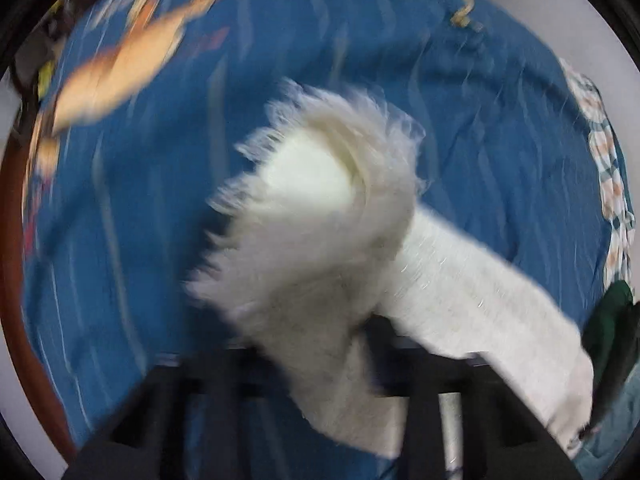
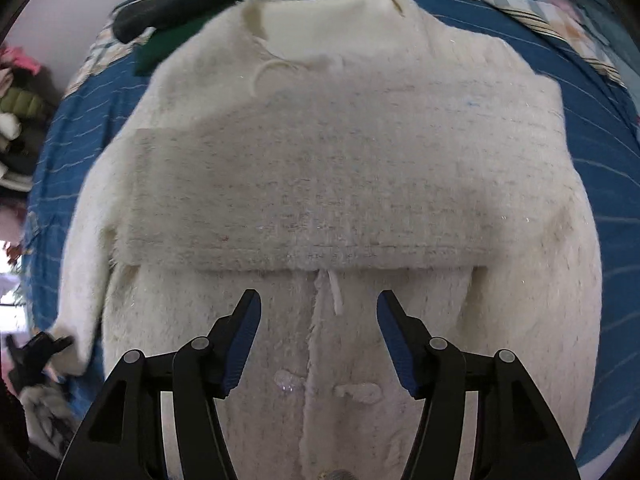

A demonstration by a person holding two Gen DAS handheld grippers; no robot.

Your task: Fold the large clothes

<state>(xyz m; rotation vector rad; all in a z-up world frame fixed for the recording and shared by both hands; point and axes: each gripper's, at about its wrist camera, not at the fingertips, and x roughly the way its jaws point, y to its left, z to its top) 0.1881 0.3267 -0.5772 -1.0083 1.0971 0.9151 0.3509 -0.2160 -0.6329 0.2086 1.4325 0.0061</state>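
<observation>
A fuzzy cream coat [image 2: 320, 184] lies spread on the bed's blue sheet [image 2: 624, 168], its lower part folded up over the body, collar toward a dark green garment [image 2: 160, 46]. We hold the right hand-held gripper [image 2: 319, 330] released above the buttoned front. Our left hand-held gripper [image 1: 320, 364] appears to clench a fringed sleeve [image 1: 316, 216], though blur hides its fingers, so we cannot tell

My left wrist view is smeared with motion blur. The fuzzy white coat [image 1: 320, 216] drapes over my left hand-held gripper [image 1: 320, 392], hiding its fingertips, so I cannot tell its jaw state. The picture's bottom edge crops the coat's hem.
</observation>
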